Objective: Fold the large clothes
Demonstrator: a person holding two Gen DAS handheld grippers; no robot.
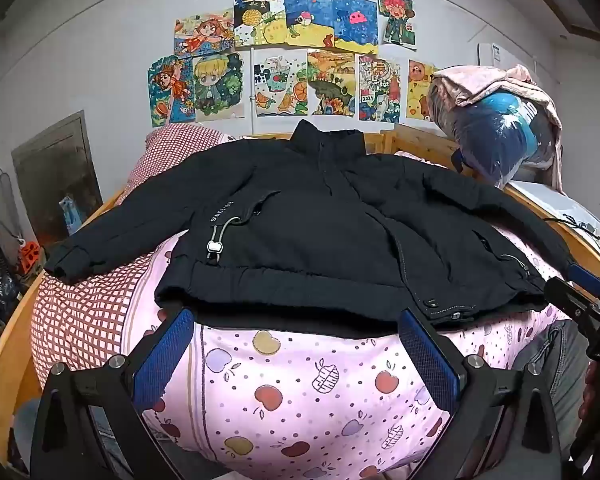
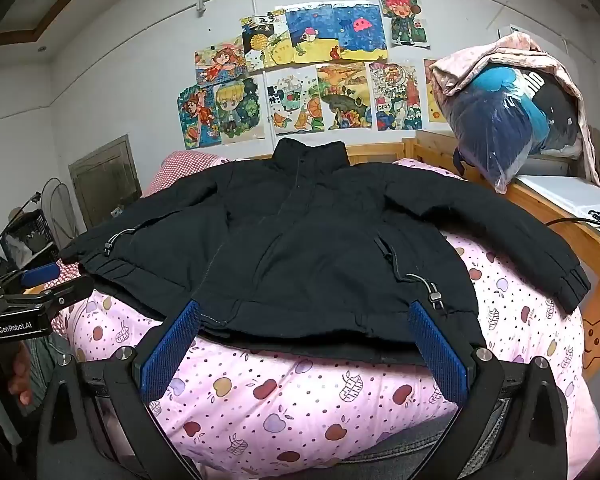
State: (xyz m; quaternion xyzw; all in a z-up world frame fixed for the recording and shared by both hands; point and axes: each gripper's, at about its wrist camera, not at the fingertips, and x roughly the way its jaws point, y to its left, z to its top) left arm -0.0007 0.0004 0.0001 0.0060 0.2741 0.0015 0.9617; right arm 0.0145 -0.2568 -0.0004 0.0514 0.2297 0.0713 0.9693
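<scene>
Left gripper (image 1: 296,330) fingers spread wide, right gripper (image 2: 306,324) likewise, side by side

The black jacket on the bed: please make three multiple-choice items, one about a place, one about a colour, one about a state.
1. Where does the black jacket lie?
A. on the pink apple-print quilt
B. on the floor
C. on a hanger

2. What colour are the pads of the tongs?
A. red
B. blue
C. white

3. How are the sleeves?
A. folded over the chest
B. rolled up
C. spread out to both sides

Answers: 1 A, quilt shows under its hem; 2 B, both views show blue pads; 3 C, each cuff lies far from the body.
</scene>
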